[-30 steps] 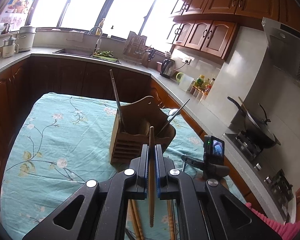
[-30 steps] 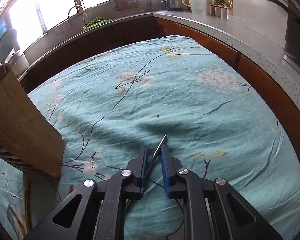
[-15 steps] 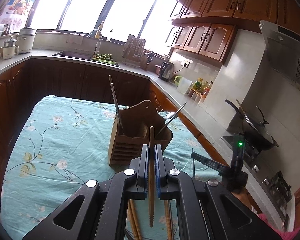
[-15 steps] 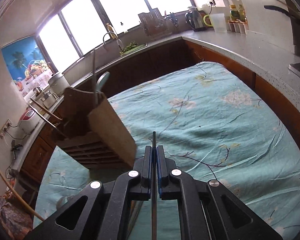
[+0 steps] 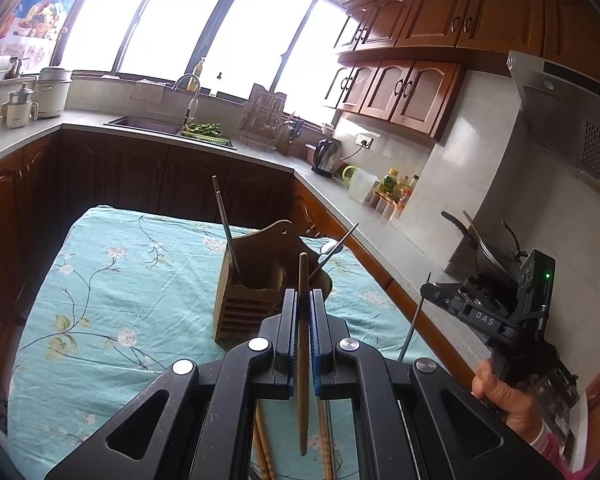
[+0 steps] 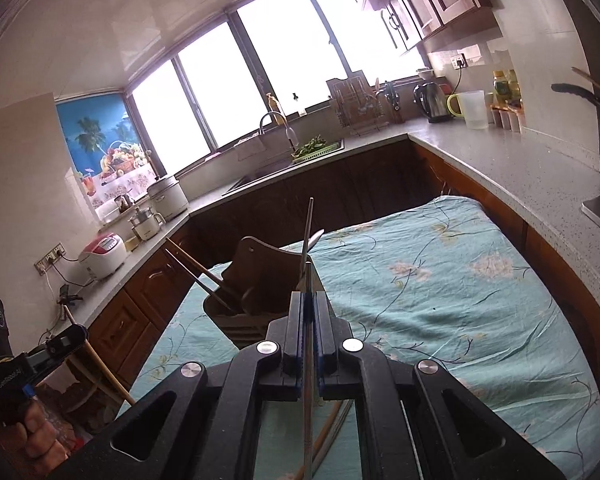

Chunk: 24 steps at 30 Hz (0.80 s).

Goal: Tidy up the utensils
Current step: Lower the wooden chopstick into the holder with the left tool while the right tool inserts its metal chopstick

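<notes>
Gripping a brown wooden chopstick (image 5: 303, 344), your left gripper (image 5: 303, 300) is clamped tight on its shaft. Your right gripper (image 6: 309, 302) pinches a thin grey metal chopstick (image 6: 308, 380), pointing toward the slatted wooden utensil holder (image 5: 248, 300). That holder stands upright on the teal floral tablecloth (image 5: 112, 300) with metal utensils leaning inside; more wooden chopsticks (image 5: 264, 444) lie beneath your left gripper.

Bright windows (image 5: 204, 28), wooden cabinets (image 5: 428, 92)
</notes>
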Available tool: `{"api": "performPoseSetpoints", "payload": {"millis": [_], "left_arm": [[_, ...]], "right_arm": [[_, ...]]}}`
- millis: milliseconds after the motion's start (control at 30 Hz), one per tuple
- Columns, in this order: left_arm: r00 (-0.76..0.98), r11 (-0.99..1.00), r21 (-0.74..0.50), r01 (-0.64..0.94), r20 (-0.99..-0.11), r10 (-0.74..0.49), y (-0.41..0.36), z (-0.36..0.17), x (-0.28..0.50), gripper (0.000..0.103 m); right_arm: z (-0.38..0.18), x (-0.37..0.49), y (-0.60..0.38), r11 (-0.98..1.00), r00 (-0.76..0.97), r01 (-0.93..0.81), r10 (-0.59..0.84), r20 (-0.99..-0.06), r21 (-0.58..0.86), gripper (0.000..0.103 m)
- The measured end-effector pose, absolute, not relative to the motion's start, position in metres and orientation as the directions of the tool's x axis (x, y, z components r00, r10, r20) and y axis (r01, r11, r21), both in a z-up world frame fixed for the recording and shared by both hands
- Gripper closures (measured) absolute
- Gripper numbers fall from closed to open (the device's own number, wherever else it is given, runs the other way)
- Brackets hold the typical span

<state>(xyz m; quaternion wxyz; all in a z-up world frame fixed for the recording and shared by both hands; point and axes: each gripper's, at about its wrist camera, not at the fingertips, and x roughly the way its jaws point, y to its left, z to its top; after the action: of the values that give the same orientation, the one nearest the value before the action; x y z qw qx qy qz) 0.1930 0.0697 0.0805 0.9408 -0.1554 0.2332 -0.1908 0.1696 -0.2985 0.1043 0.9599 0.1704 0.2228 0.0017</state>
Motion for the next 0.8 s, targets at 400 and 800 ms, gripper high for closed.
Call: {"api": "performPoseSetpoints", "payload": {"millis": [400, 800], "left_arm": [[0.852, 0.888, -0.363, 0.282, -0.330, -0.406, 0.075, 0.093, 0.211, 0.100], [0.914, 0.907, -0.339, 0.251, -0.226, -0.337, 0.081, 0.113, 0.268, 0.100]], "right_arm": [[0.131, 0.190, -0.293, 0.946, 0.937, 0.041, 0.076, -0.342, 0.321, 0.099], [0.171, 0.242, -0.285, 0.961, 0.977, 0.021, 0.039, -0.210, 0.276, 0.099]]}}
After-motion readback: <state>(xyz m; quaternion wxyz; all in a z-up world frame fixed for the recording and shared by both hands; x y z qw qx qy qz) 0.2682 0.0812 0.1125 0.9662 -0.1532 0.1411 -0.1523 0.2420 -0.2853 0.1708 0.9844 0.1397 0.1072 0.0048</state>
